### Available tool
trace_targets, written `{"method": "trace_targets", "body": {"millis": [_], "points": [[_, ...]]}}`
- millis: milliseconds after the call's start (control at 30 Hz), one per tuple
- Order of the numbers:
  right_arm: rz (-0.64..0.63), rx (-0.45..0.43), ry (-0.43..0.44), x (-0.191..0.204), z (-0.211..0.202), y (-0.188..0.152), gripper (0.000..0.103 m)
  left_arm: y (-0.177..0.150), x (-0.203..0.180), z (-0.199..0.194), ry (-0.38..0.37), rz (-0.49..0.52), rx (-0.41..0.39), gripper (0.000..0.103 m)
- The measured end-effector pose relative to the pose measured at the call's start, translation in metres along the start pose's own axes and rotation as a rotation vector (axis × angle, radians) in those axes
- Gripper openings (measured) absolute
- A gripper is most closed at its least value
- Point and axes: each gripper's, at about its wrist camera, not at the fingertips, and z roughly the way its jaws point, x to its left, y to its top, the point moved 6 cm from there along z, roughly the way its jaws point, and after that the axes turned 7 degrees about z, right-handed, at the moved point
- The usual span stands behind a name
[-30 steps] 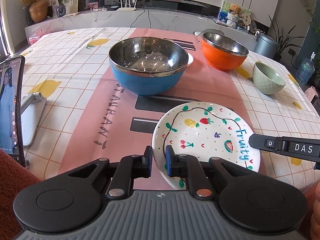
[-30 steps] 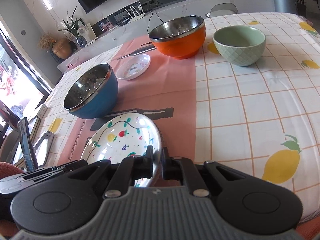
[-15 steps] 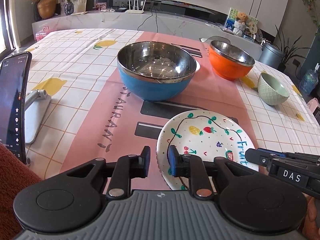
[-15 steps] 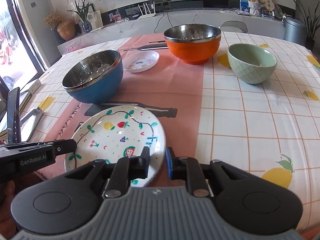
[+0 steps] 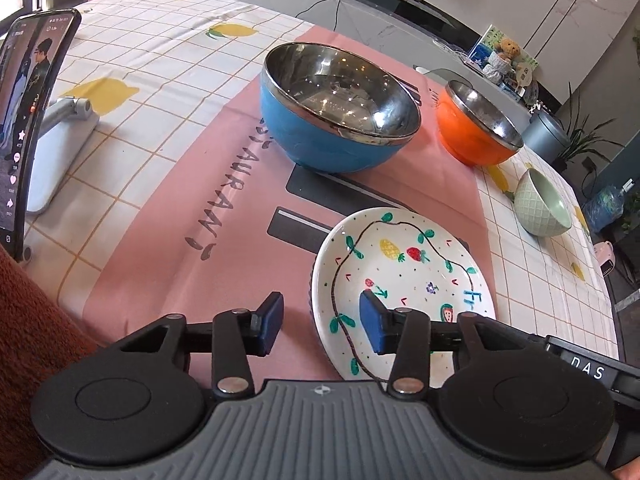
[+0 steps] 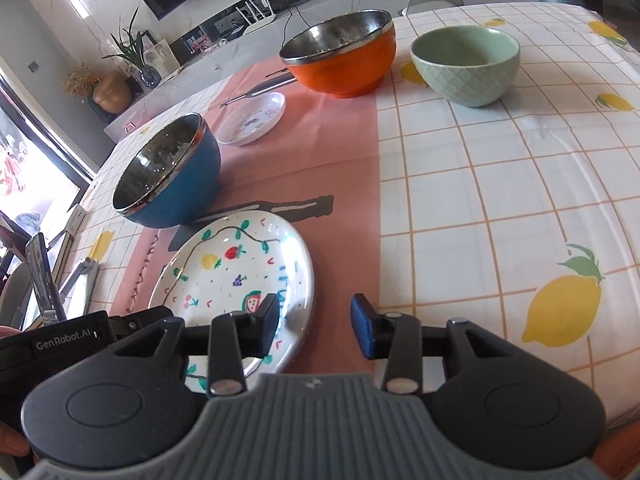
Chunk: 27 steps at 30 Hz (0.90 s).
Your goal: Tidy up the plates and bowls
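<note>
A white plate painted with fruit (image 5: 404, 276) (image 6: 236, 276) lies on the pink runner near the table's front edge. My left gripper (image 5: 320, 324) is open, its jaws straddling the plate's left rim. My right gripper (image 6: 316, 326) is open, straddling the plate's right rim. Behind the plate stands a blue steel bowl (image 5: 336, 108) (image 6: 168, 172). An orange steel bowl (image 5: 476, 124) (image 6: 340, 56) and a green ceramic bowl (image 5: 542, 204) (image 6: 466, 64) stand farther right. A small white dish (image 6: 254, 118) lies behind the blue bowl.
A phone (image 5: 30, 120) on a white stand (image 5: 56, 152) is at the table's left edge. The checked lemon tablecloth (image 6: 500, 200) covers the right side. A red-brown cloth (image 5: 36, 340) is at the near left.
Both grippers have opened from nearly shut. Both cameras have tilted and moved closer over the plate's two sides. The plate has stayed in place.
</note>
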Motion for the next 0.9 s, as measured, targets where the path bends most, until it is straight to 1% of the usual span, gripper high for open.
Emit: {"method": "trace_targets", "body": {"millis": [67,100,167,233,333,467,733,833,900], "points": [[-0.001,0.015,0.012,0.001,0.001,-0.002,0.03,0.0,-0.002,0.0,-0.007,0.006,0.001,0.037],[-0.001,0.019,0.018,0.002,0.002,-0.002,0.029,0.0,-0.003,0.0,-0.016,0.005,0.0,0.032],[-0.006,0.025,0.027,0.004,0.002,-0.004,0.022,0.0,-0.004,0.0,-0.028,0.006,-0.003,0.027],[-0.013,0.024,0.033,0.005,0.002,-0.004,0.018,0.0,-0.005,-0.001,-0.023,0.014,-0.006,0.027],[-0.023,0.022,0.031,0.006,0.002,-0.004,0.018,0.0,-0.007,-0.001,-0.018,0.023,-0.009,0.026],[-0.014,0.016,0.022,0.006,0.002,-0.003,0.018,0.004,-0.01,0.003,-0.032,0.019,-0.005,0.026],[0.04,-0.022,-0.018,-0.006,0.002,0.01,0.017,0.01,-0.024,0.013,-0.048,0.051,-0.005,0.026],[0.051,-0.024,-0.02,-0.009,0.002,0.012,0.017,0.01,-0.024,0.014,-0.049,0.051,-0.007,0.026],[0.053,-0.023,-0.016,-0.009,0.002,0.013,0.019,0.009,-0.024,0.014,-0.052,0.046,-0.005,0.026]]}}
